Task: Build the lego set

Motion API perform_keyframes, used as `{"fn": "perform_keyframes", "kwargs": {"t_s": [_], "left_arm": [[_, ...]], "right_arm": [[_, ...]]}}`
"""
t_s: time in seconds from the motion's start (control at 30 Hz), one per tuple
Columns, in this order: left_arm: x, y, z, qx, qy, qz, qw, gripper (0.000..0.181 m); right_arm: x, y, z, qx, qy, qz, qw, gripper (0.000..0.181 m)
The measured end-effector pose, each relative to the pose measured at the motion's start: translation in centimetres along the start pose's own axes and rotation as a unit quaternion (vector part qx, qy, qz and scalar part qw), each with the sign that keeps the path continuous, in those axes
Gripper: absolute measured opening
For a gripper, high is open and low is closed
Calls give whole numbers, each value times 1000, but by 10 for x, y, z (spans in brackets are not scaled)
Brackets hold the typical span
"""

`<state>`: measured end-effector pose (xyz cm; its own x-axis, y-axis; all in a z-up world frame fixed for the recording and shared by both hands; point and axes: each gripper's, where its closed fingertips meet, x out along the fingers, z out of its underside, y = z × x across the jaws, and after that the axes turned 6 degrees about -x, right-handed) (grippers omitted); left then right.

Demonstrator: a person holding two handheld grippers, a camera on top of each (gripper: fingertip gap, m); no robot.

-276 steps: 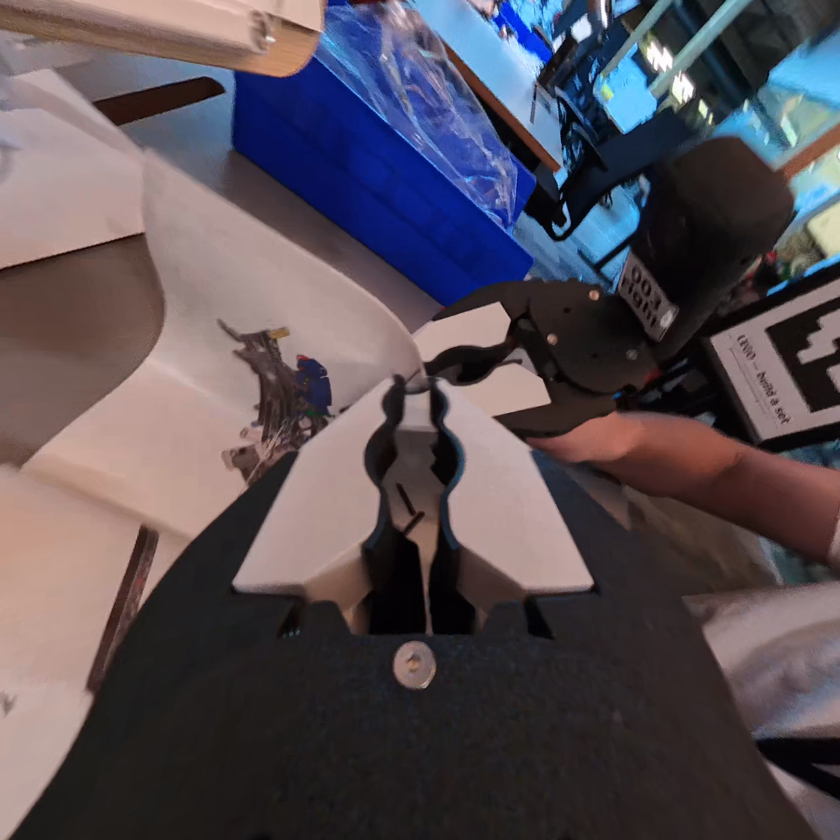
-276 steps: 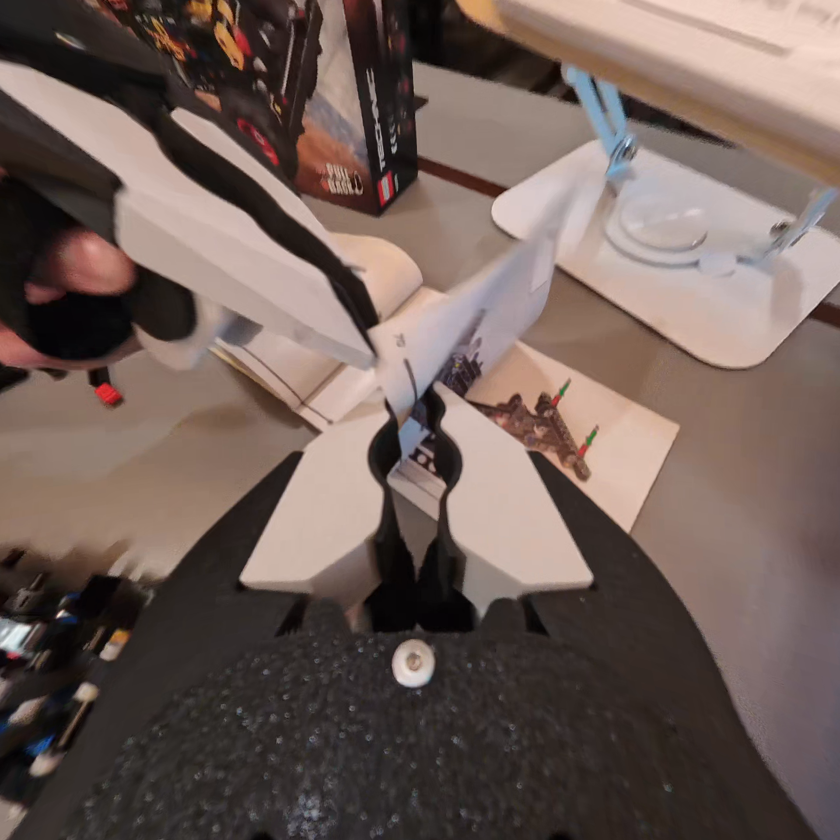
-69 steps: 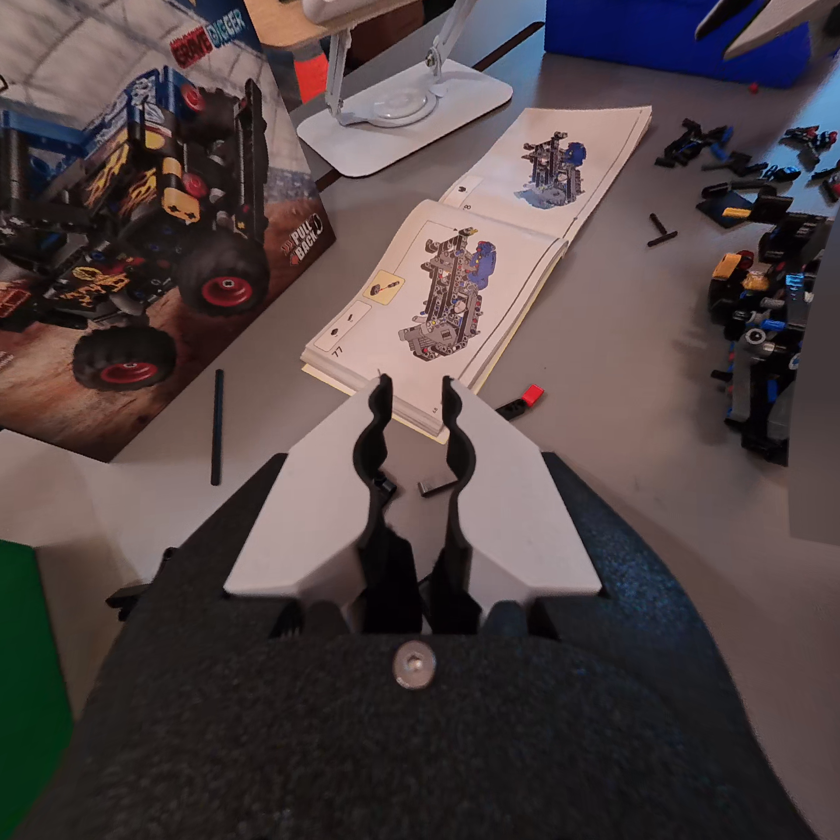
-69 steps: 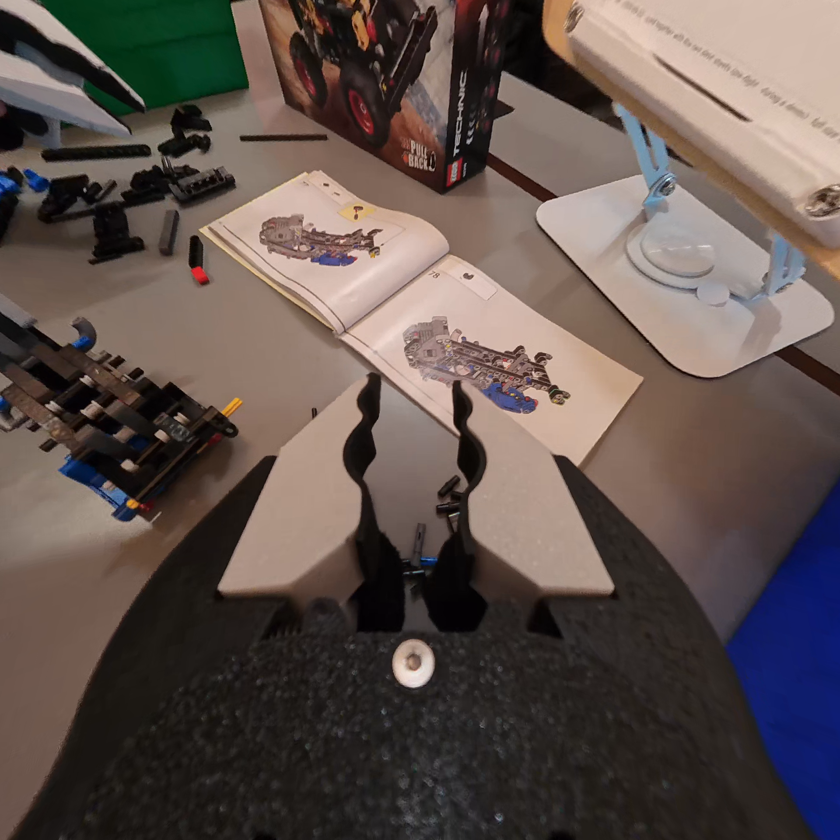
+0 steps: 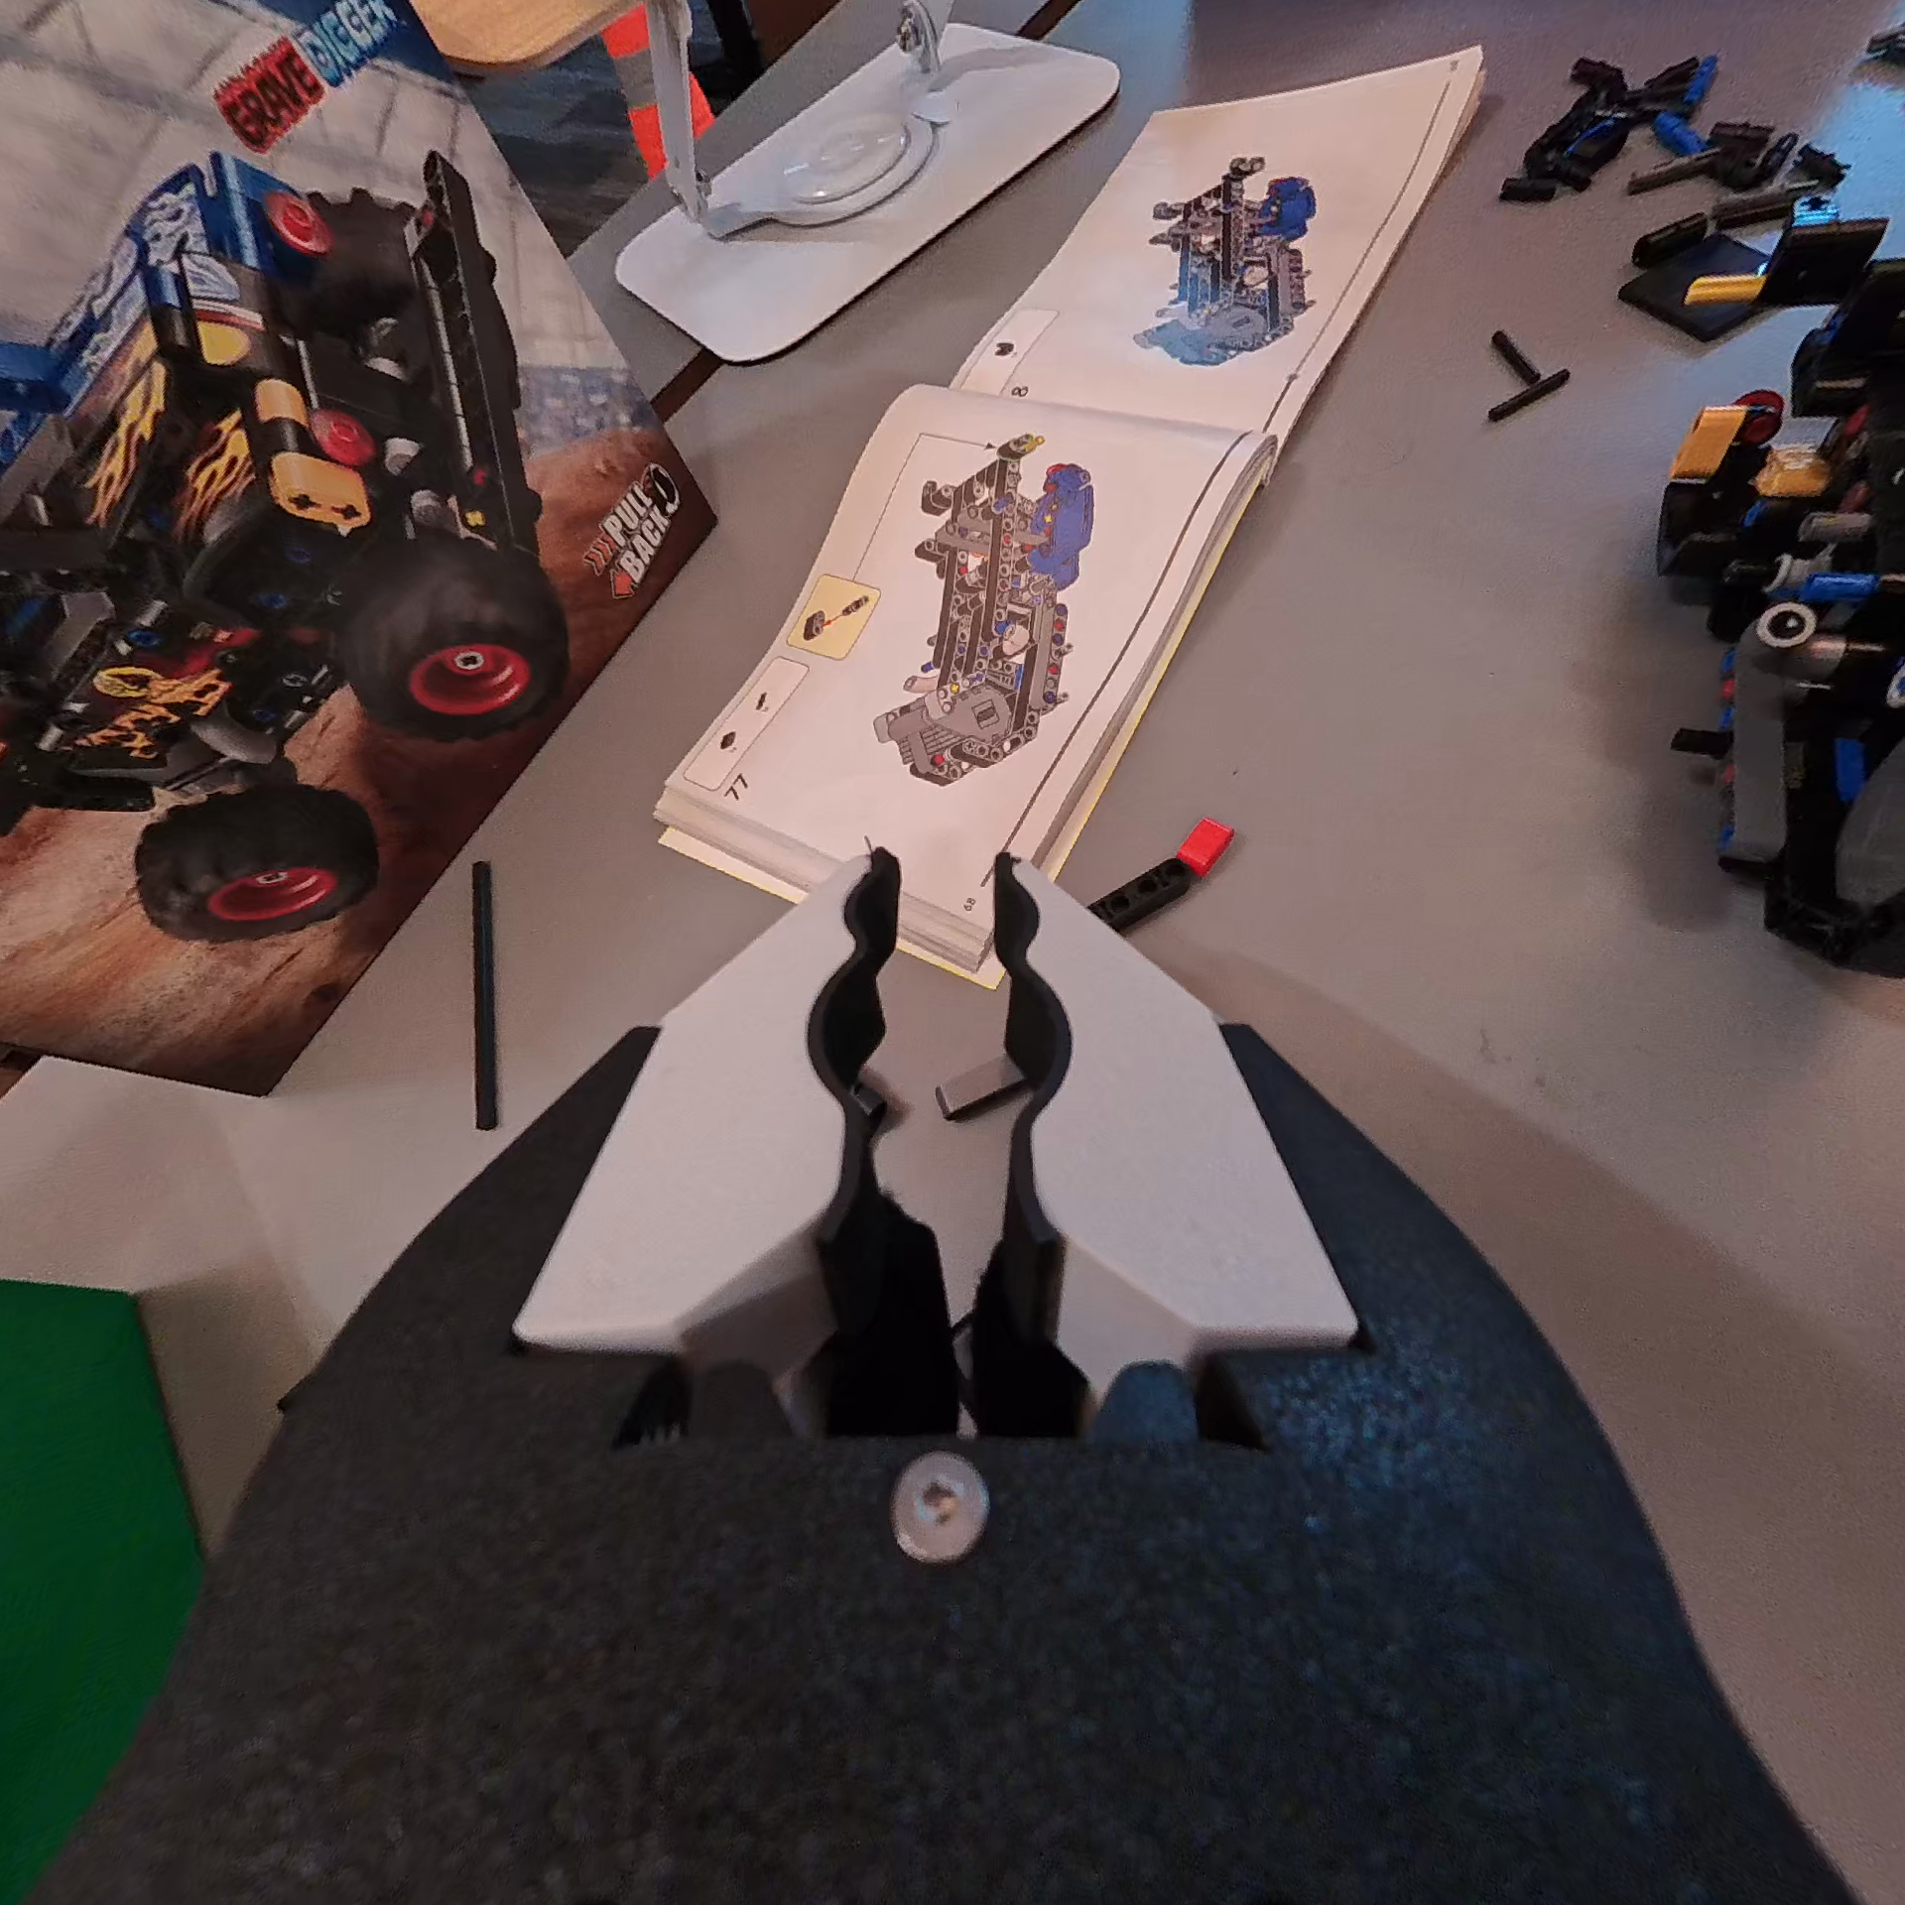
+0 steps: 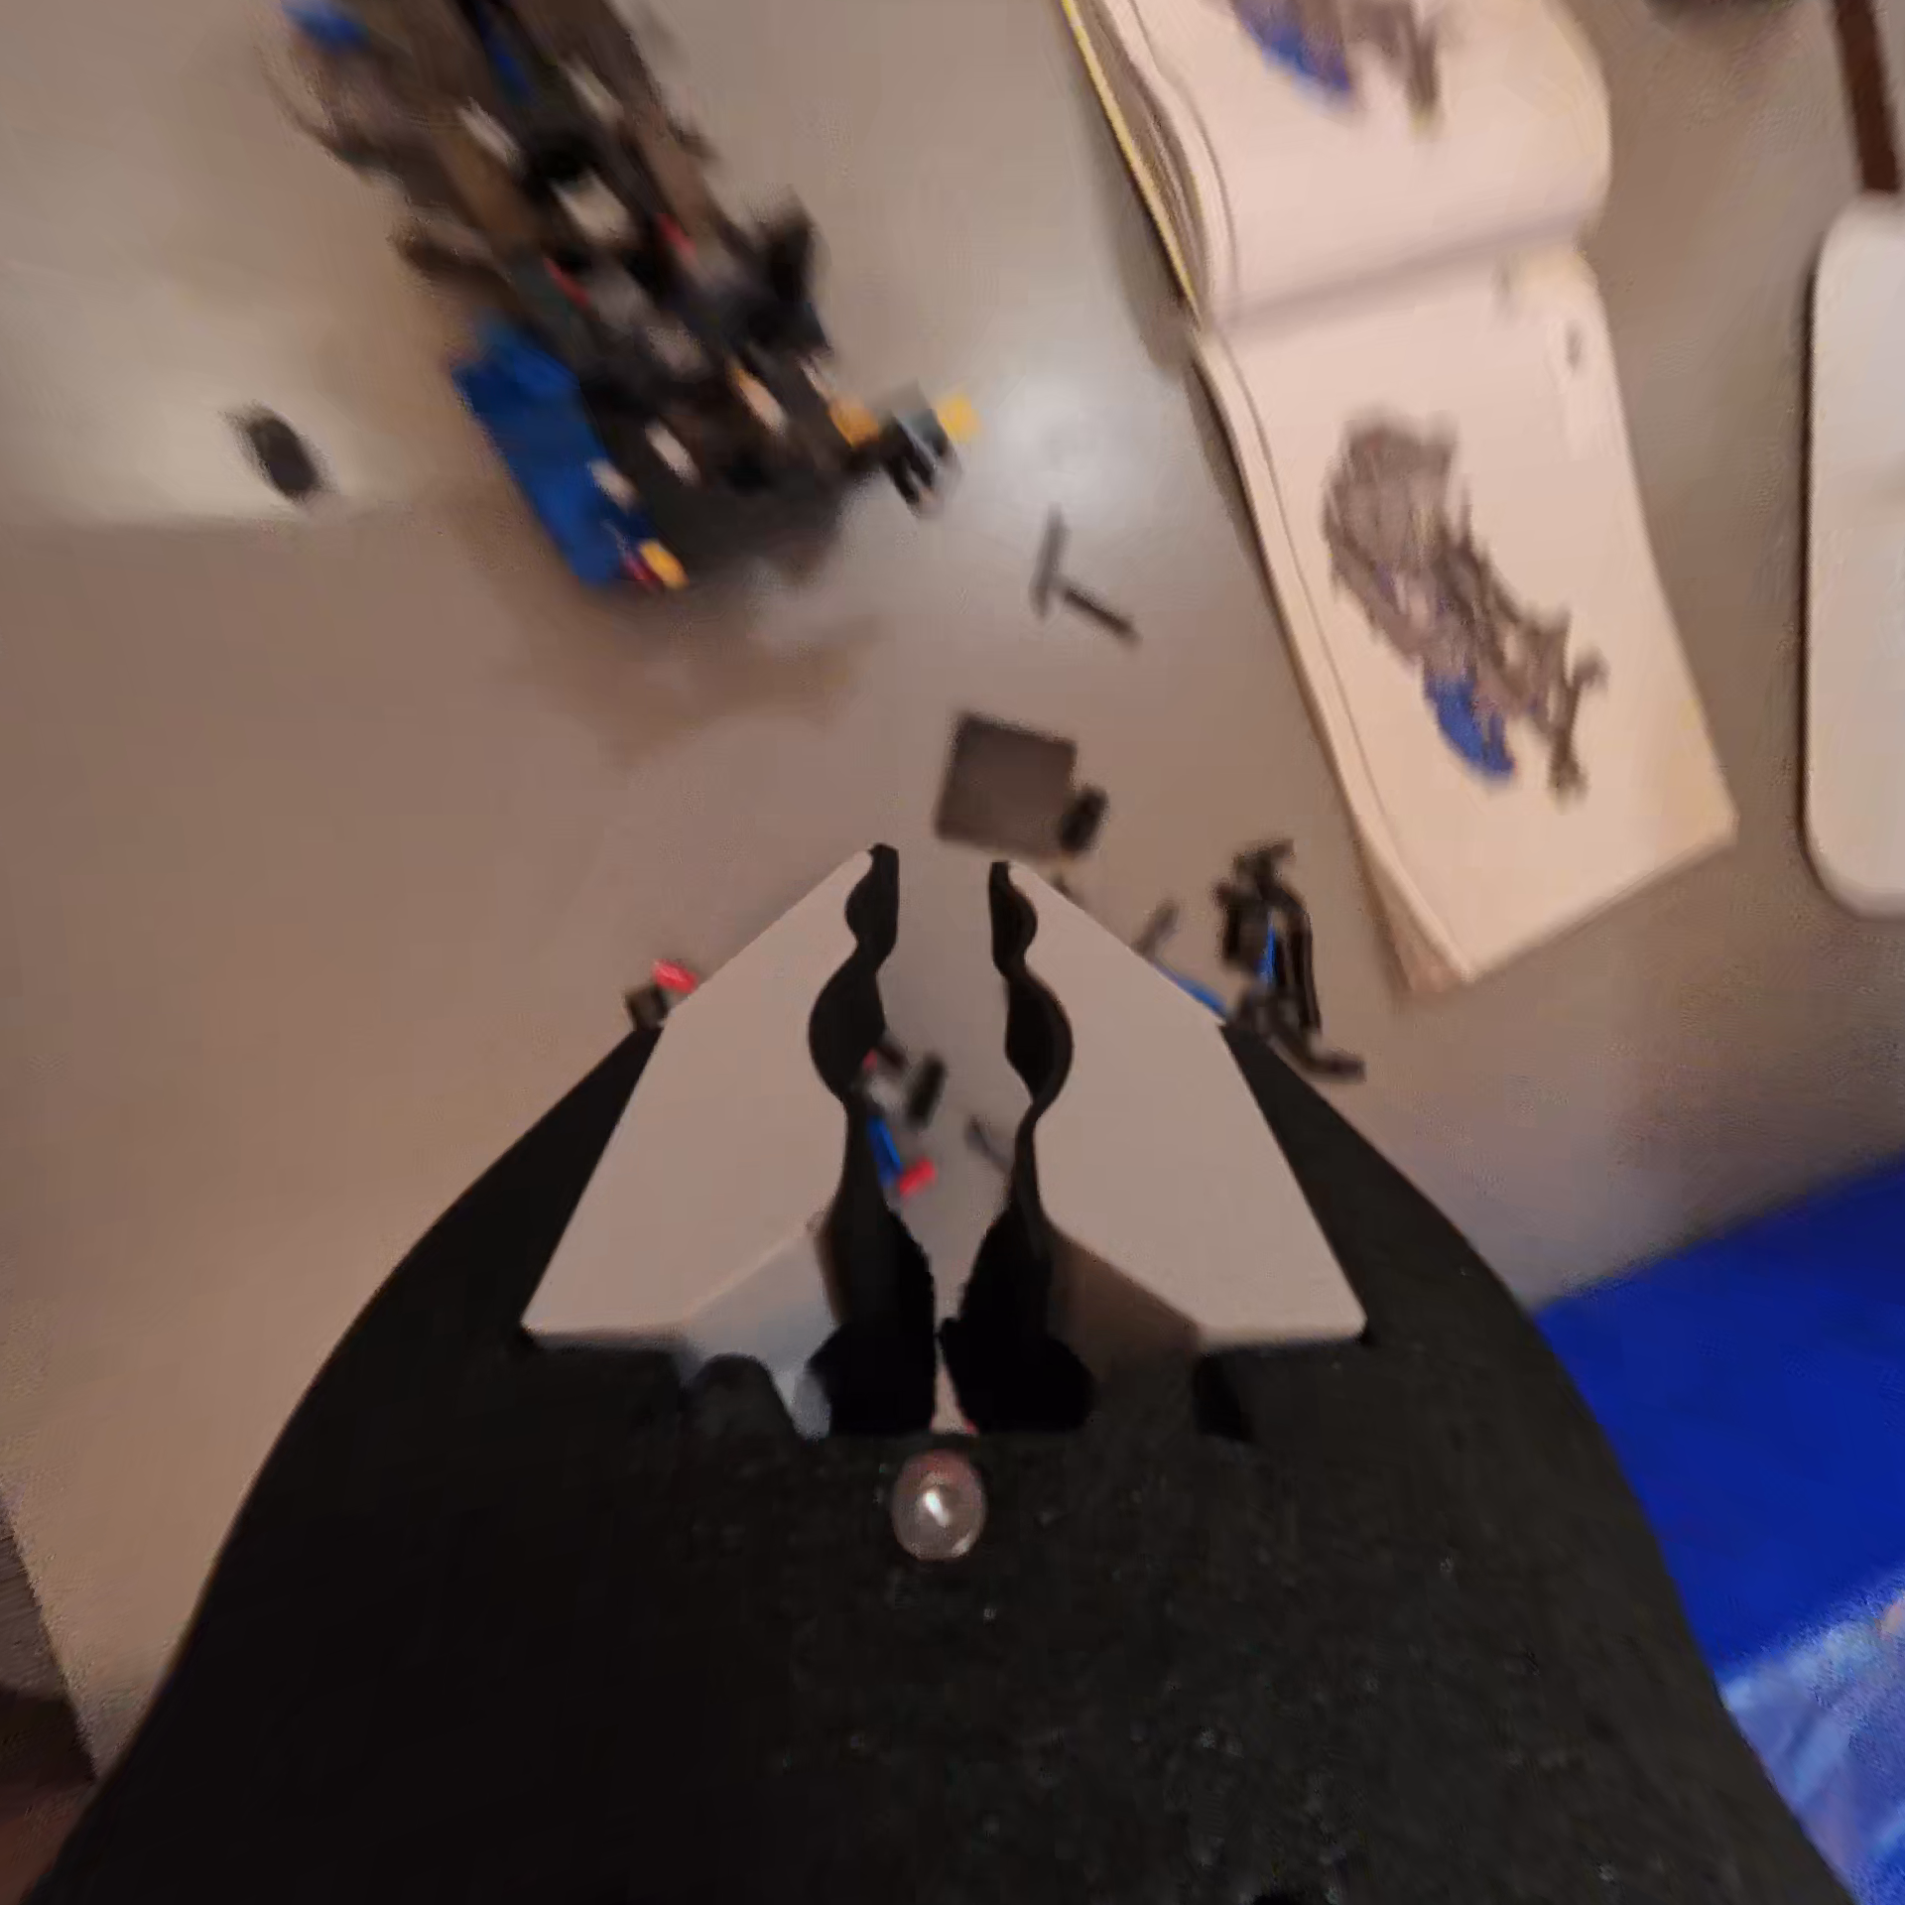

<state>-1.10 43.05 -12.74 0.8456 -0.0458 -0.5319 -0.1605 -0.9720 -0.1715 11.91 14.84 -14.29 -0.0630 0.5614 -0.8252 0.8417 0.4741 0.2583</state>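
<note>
Both tongs, left [image 5: 940, 871] and right [image 6: 940, 864], are held apart and empty above the table [image 5: 1443, 928]; the half-built model [image 6: 619, 340] is seen, perhaps, only as a blur.

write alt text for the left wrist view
The open, empty left gripper hovers over a grey table, pointing at an open instruction booklet. The set's box lies left; a part-built black and blue model sits right.
</note>
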Motion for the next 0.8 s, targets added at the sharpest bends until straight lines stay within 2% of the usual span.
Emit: {"fn": "perform_keyframes", "kwargs": {"t_s": [0.03, 0.1, 0.3, 0.8], "left_arm": [[0, 0, 0, 0, -1, 1, 1000, 16], [0, 1, 0, 1, -1, 2, 1000, 16], [0, 1, 1, 2, -2, 0, 1000, 16], [1, 2, 1, 9, -4, -2, 1000, 16]], "right_arm": [[1, 5, 16, 23, -25, -1, 999, 18], [8, 9, 33, 37, -55, -7, 998, 21], [24, 13, 52, 29, -107, 2, 994, 22], [30, 14, 54, 68, -99, -21, 993, 15]]}}
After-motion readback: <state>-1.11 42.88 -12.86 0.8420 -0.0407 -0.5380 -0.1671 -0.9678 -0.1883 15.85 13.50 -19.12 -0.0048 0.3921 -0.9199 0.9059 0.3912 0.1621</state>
